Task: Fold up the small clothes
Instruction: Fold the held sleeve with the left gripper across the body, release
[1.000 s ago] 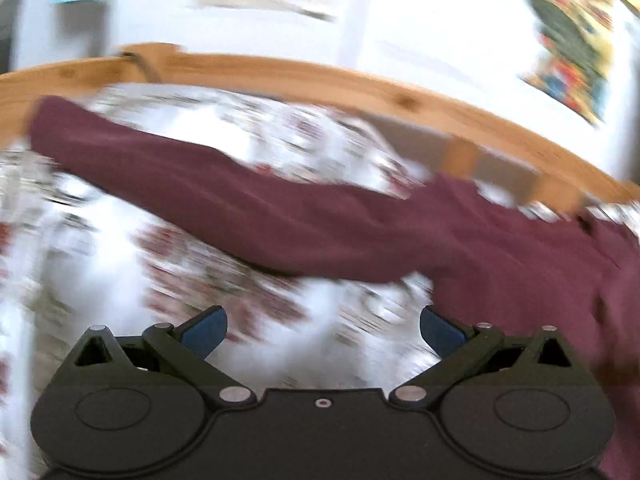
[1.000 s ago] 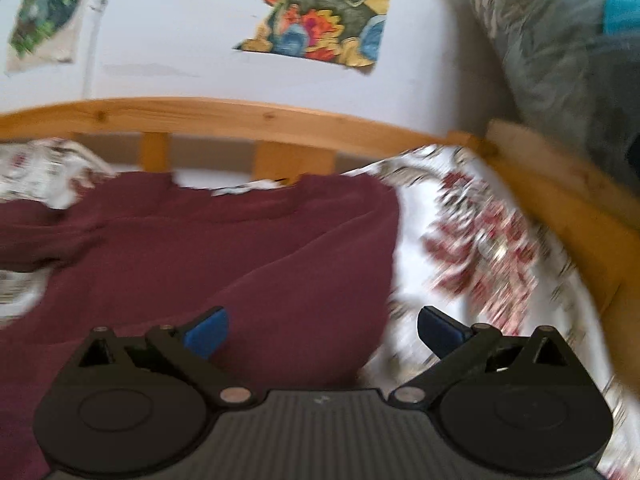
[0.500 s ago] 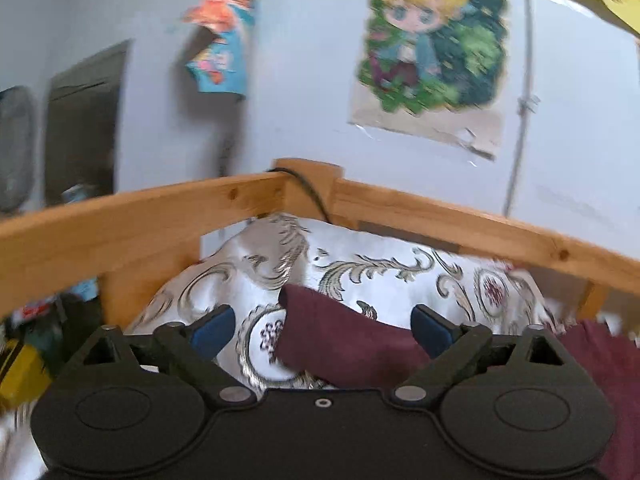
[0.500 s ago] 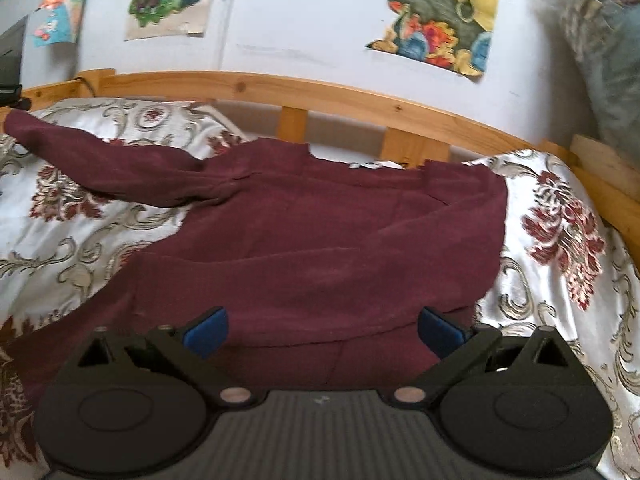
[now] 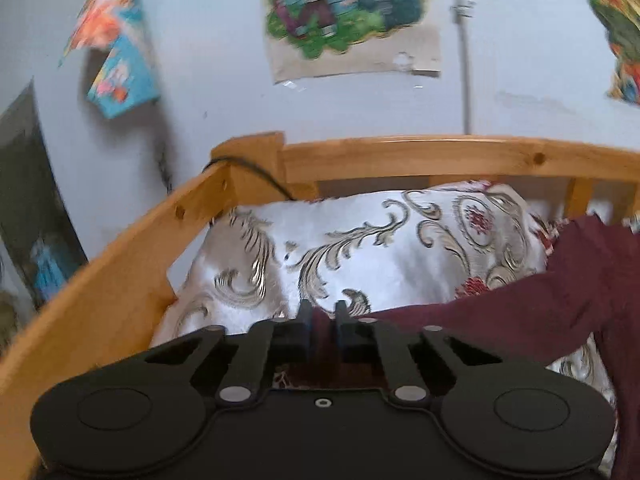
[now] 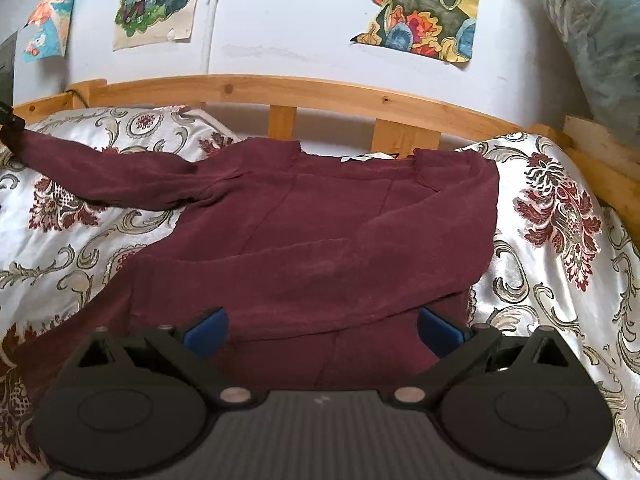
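my left tongs [image 5: 322, 320] are pinched nearly closed on the sleeve end [image 5: 500, 316] of the maroon sweater [image 6: 320, 240], near the wooden bed rail [image 6: 280, 92], while my right tongs [image 6: 320, 330] hover wide open and empty over the sweater's hem, pointing toward that rail.

Your left gripper [image 5: 323, 314] points toward 12 o'clock, its fingers drawn together and pinching maroon fabric at the sleeve end [image 5: 320, 322]. Your right gripper [image 6: 322, 330] hovers level, blue pads [image 6: 206, 330] spread wide at 9 and 3 o'clock, holding nothing.
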Demonstrator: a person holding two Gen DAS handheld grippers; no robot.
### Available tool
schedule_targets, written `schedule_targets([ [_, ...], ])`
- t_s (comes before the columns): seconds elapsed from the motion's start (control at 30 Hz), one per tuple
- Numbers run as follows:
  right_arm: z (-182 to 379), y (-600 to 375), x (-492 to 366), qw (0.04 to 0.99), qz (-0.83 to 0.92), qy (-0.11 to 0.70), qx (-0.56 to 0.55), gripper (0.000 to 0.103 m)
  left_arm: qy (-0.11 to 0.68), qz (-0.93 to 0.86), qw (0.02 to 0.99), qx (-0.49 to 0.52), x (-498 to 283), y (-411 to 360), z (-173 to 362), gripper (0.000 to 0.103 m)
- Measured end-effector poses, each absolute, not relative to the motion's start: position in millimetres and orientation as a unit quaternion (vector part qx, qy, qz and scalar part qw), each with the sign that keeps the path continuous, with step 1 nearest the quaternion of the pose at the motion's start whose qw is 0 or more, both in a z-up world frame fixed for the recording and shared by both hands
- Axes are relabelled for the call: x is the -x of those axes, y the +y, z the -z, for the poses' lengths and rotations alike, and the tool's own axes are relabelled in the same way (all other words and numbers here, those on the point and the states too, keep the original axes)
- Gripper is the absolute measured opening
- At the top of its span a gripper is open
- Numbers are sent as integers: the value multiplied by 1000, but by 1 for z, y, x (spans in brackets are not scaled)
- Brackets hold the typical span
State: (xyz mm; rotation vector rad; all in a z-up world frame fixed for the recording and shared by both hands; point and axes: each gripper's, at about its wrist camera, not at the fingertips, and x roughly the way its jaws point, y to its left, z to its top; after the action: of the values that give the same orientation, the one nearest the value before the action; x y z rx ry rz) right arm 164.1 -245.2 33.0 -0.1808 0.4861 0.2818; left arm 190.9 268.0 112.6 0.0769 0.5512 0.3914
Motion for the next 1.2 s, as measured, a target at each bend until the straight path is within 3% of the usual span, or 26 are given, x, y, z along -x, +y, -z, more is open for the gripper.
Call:
schedule_targets([
  [0.13,-37,-248,-161,959,-143,231,83,103,293,-176,937,-73,-190,242,-139,7],
  [0.33,-46,-251,-158,962,-150,216,74,103,339,-131,932,12,-194,216,-195,7],
  [0.77,-52,-266,-140,957,-192,207,69,103,308,56,950,12,-205,46,-264,7],
  [0.97,-48,-279,-134,956,-186,216,67,103,287,151,946,8,-225,-56,-234,7],
  [1.2,-35,-304,-124,951,-167,254,63,103,326,219,920,5,-253,-158,-144,7],
])
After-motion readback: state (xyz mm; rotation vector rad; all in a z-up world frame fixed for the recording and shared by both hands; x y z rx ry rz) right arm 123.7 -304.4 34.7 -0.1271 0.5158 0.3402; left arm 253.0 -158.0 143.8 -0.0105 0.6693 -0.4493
